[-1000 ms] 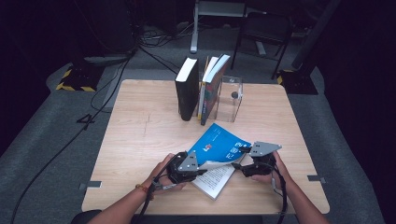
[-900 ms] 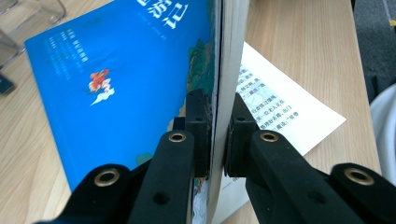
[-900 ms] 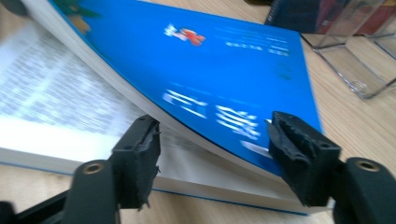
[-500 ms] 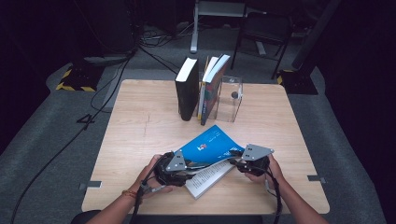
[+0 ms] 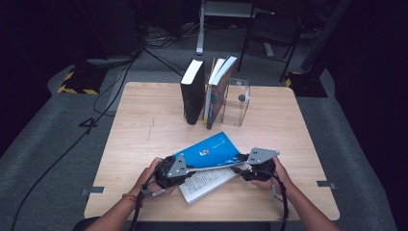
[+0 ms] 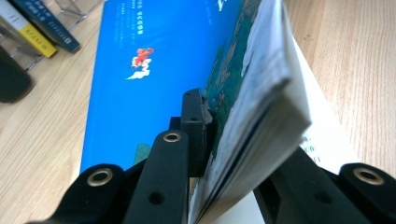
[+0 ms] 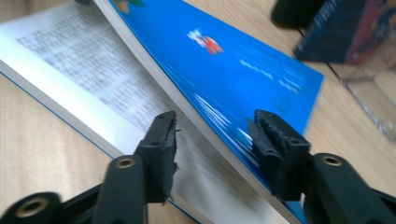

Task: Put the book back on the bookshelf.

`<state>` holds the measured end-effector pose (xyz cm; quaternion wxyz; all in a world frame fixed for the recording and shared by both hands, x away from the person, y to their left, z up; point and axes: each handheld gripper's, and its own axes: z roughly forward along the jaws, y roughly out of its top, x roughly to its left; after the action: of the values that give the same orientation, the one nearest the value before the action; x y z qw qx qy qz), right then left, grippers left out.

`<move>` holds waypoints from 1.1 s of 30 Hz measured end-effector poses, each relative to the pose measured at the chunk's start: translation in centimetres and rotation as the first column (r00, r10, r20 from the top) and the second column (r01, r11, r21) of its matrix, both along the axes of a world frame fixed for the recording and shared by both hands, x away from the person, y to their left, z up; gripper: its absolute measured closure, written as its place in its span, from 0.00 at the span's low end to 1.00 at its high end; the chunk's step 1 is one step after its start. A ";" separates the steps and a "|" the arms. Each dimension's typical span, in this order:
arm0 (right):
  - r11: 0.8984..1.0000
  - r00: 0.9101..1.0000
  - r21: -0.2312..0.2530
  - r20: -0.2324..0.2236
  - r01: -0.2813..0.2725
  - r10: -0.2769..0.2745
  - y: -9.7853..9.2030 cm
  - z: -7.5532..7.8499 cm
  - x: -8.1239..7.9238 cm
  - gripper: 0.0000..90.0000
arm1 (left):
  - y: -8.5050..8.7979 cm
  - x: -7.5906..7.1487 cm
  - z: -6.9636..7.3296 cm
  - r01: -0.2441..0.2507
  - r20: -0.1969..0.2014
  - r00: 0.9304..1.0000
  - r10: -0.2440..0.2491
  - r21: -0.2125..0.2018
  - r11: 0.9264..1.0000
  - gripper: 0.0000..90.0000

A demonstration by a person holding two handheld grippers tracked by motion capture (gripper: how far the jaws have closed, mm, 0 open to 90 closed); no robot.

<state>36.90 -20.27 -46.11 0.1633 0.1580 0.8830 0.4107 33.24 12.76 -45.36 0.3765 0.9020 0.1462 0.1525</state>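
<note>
An open blue paperback [image 5: 211,151] lies near the table's front edge, its cover and a wad of pages raised above a printed page [image 5: 207,183]. My left gripper [image 5: 185,168] holds the raised part at its left end. In the left gripper view the blue cover [image 6: 154,60] and its pages sit between the jaws of that gripper [image 6: 233,135], which have just been closing and now press on them. My right gripper [image 5: 243,166] is at the book's right end. Its jaws [image 7: 215,130] have just been opening and straddle the cover's edge [image 7: 224,60] without pressing it.
At the table's back stand a black book [image 5: 194,91] and two thinner books [image 5: 219,89], leaning in a clear plastic holder [image 5: 239,103]. The wooden table [image 5: 144,125] is bare on both sides. Cables run across the dark floor behind.
My left gripper has slid a little leftward along the book's near edge. The raised cover and pages now lie lower. The right gripper has stayed where it was.
</note>
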 end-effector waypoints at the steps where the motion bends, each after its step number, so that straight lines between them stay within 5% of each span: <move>1: 1.000 1.000 0.009 -0.009 0.004 -0.004 -0.3 -0.2 0.3 0.56 | 0.3 0.1 0.0 0.007 -0.003 1.000 -0.007 -0.003 1.000 0.88; 8: 0.999 0.997 -0.023 0.059 -0.048 0.049 0.0 -0.5 0.7 0.75 | 2.0 1.4 0.0 -0.019 -0.063 0.998 0.015 -0.059 0.998 0.83; 11: 0.999 0.995 -0.024 0.088 -0.047 0.049 0.6 -0.3 0.1 0.80 | 2.3 1.4 0.3 -0.072 -0.080 0.995 0.066 -0.082 0.994 0.63; 15: 0.998 0.992 -0.037 0.117 -0.052 0.057 1.3 0.6 -0.7 0.84 | 1.2 -0.6 1.3 -0.036 -0.004 0.999 0.036 -0.054 0.998 0.53; 19: 0.997 0.991 -0.053 0.117 -0.064 0.069 1.9 1.0 -1.1 0.85 | 0.5 -0.9 1.2 -0.052 0.001 0.999 0.052 -0.015 0.999 0.55; 22: 0.995 0.989 -0.074 0.120 -0.073 0.082 2.2 1.0 -1.4 0.85 | 1.0 -0.6 0.8 -0.065 0.006 0.998 0.065 -0.005 0.998 0.78; 25: 0.994 0.990 -0.041 0.088 -0.103 0.106 2.1 0.8 -1.1 0.77 | 1.4 -0.3 0.6 -0.027 0.015 1.000 0.027 0.023 0.999 0.85; 27: 0.993 0.990 -0.034 0.081 -0.115 0.117 1.9 0.5 -0.7 0.65 | 1.8 0.0 0.5 -0.020 -0.010 1.000 0.020 -0.004 1.000 0.86; 29: 0.994 0.992 -0.006 0.066 -0.112 0.112 1.5 -0.1 -0.1 0.65 | 2.0 0.3 0.4 -0.015 -0.020 1.000 0.015 -0.016 1.000 0.87; 33: 0.991 0.988 -0.007 0.080 -0.133 0.133 1.4 -0.6 0.2 0.82 | 2.5 0.9 0.5 -0.038 -0.079 0.996 0.035 -0.040 0.998 0.78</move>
<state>37.13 -18.90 -46.75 0.1711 0.0820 0.8846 0.4260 34.18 15.24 -44.90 0.3863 0.8964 0.1804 0.1208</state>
